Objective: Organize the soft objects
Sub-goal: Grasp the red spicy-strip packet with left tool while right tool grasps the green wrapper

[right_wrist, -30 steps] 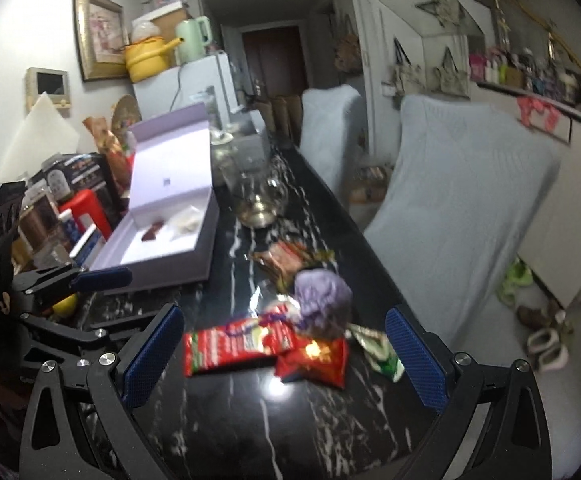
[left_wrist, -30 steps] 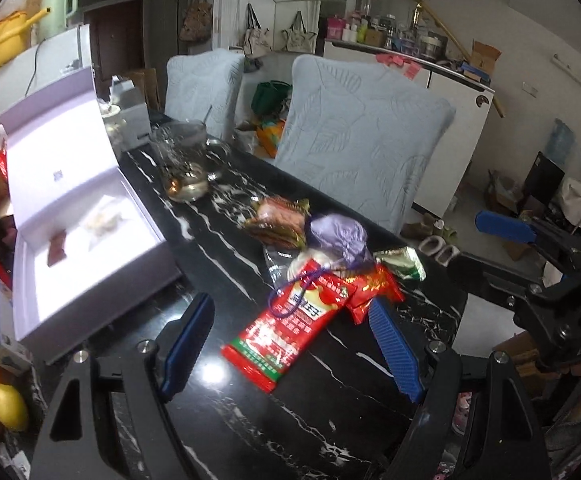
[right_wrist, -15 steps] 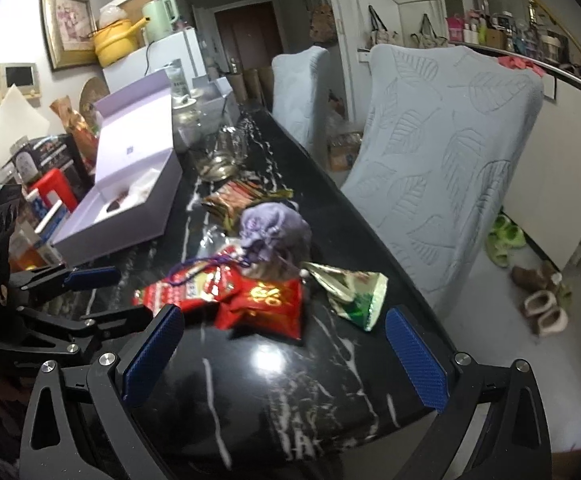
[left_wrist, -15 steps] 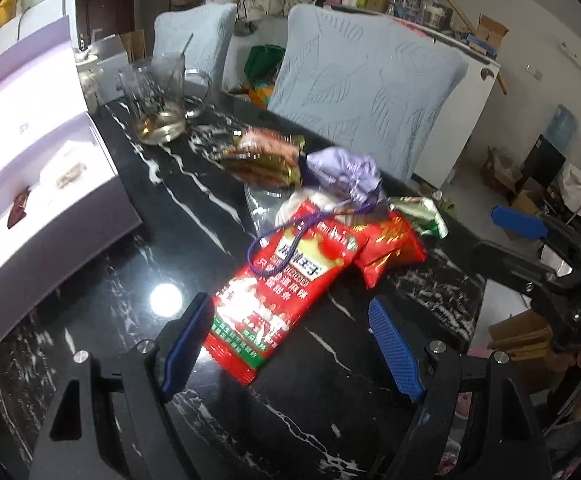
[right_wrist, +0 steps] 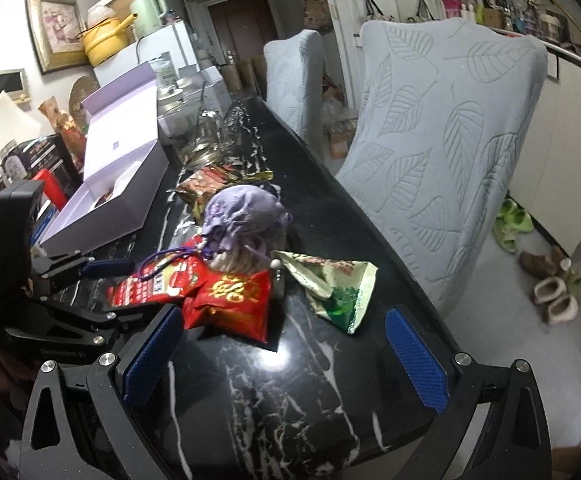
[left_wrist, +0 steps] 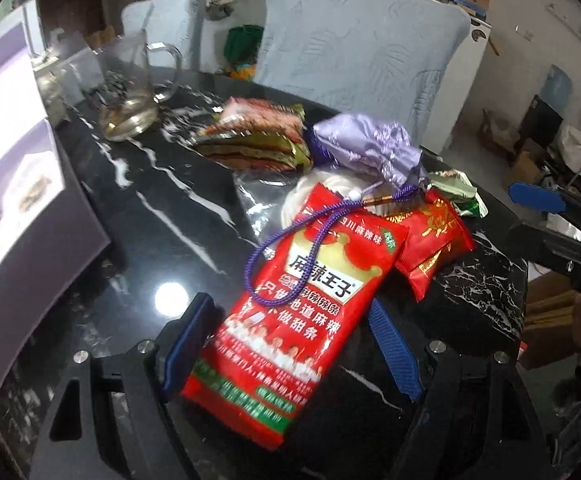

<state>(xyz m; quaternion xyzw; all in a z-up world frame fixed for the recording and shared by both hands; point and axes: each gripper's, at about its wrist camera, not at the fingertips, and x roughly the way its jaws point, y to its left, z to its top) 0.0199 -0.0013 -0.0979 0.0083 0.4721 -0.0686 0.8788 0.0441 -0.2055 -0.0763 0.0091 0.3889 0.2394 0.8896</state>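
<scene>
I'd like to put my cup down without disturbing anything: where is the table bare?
Bare black marble table lies near the right gripper, below the small red packet and green packet. Another patch runs between the open purple box and the long red snack bag. The pile around the purple pouch is crowded.

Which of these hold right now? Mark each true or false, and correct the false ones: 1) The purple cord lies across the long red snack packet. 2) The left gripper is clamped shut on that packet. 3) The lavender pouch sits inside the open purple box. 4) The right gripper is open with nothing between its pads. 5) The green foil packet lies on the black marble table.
1) True: the purple cord loops over the long red snack packet.
2) False: the left gripper is open, straddling the packet's end.
3) False: the lavender pouch sits on the snack pile, outside the purple box.
4) True: the right gripper is open over bare table.
5) True: the green foil packet lies on the marble table.
</scene>
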